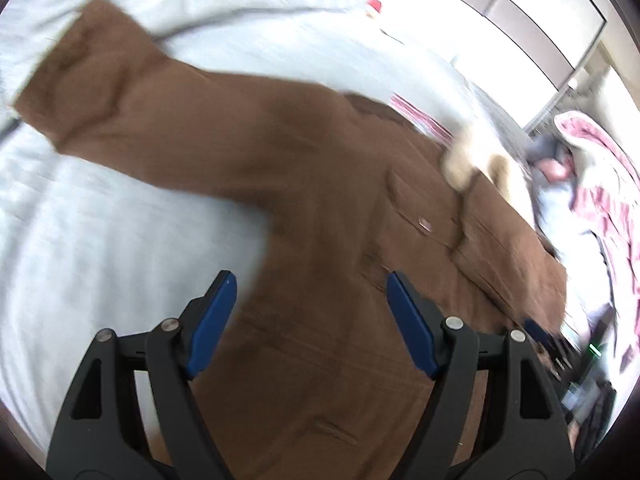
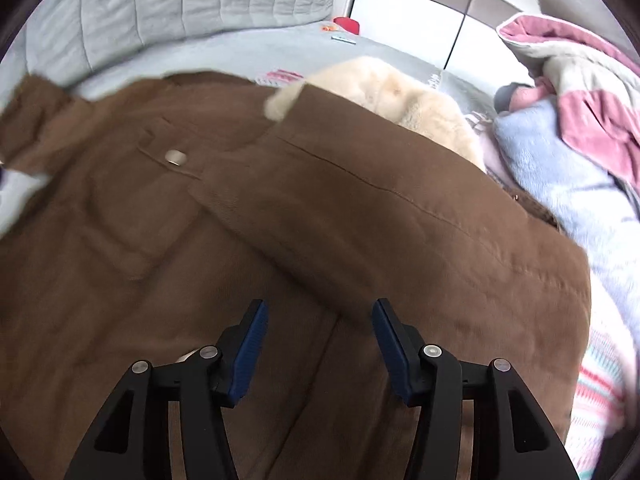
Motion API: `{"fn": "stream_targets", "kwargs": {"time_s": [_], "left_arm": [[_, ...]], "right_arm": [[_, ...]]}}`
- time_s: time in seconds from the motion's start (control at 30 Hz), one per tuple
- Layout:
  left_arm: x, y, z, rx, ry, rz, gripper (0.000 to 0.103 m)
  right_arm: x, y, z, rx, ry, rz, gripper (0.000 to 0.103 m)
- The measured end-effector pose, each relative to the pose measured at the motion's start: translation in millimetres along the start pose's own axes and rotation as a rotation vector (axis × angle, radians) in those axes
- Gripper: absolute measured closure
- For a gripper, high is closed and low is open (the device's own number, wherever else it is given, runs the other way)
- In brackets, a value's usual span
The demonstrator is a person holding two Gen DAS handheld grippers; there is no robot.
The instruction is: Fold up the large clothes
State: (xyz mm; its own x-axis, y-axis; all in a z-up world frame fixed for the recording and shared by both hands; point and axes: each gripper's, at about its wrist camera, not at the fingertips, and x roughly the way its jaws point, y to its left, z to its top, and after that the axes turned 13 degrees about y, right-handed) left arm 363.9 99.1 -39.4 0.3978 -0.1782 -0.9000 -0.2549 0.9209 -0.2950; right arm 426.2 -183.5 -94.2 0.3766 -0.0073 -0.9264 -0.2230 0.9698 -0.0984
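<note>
Brown coat (image 2: 248,208) on bed (image 1: 80,220), blanket pile (image 2: 580,128) beside, both hand-held grippers (image 1: 308,292) (image 2: 320,320) apart, empty.

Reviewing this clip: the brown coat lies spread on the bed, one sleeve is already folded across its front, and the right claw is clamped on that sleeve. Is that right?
Not quite. The right claw is open, its jaws apart above the brown coat with nothing pinched between them, as the right wrist view shows. The rest holds: the coat lies spread on the bed, with one sleeve folded across its front.
</note>
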Motion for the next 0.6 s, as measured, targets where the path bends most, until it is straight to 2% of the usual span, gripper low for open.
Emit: {"fn": "stream_targets", "kwargs": {"time_s": [0.03, 0.1, 0.17, 0.27, 0.3, 0.37, 0.47, 0.53, 0.6], "left_arm": [[-4.2, 11.2, 3.4, -0.016, -0.015, 0.023, 0.025], [-12.6, 35.3, 10.2, -0.058, -0.05, 0.07, 0.025], [-20.1, 63.3, 18.7, -0.112, -0.085, 0.135, 0.025], [-27.5, 104.8, 32.4, -0.207, -0.135, 0.222, 0.025], [-27.6, 117.6, 36.8, -0.24, -0.144, 0.245, 0.025], [-24.6, 143.3, 46.1, -0.31, -0.15, 0.283, 0.025], [-16.5, 183.2, 63.7, -0.39, -0.164, 0.341, 0.025], [-10.5, 198.8, 74.7, -0.401, -0.174, 0.36, 0.025], [-5.1, 209.4, 85.5, -0.396, -0.199, 0.344, 0.025]], "right_arm": [[-13.0, -2.7, -10.0, 0.028, 0.01, 0.025, 0.046], [-30.6, -10.0, -30.8, 0.071, 0.04, 0.102, 0.031], [-46.3, -12.1, -62.5, 0.138, 0.102, 0.197, 0.023], [-55.3, -18.5, -113.7, 0.262, 0.216, 0.348, 0.021], [-61.8, -17.6, -131.8, 0.294, 0.213, 0.397, 0.021], [-63.3, -15.7, -143.3, 0.312, 0.178, 0.417, 0.021], [-60.7, -14.6, -152.0, 0.299, 0.131, 0.359, 0.02], [-56.9, -18.2, -153.0, 0.306, 0.131, 0.369, 0.02], [-56.4, -24.3, -154.7, 0.323, 0.112, 0.397, 0.02]]}}
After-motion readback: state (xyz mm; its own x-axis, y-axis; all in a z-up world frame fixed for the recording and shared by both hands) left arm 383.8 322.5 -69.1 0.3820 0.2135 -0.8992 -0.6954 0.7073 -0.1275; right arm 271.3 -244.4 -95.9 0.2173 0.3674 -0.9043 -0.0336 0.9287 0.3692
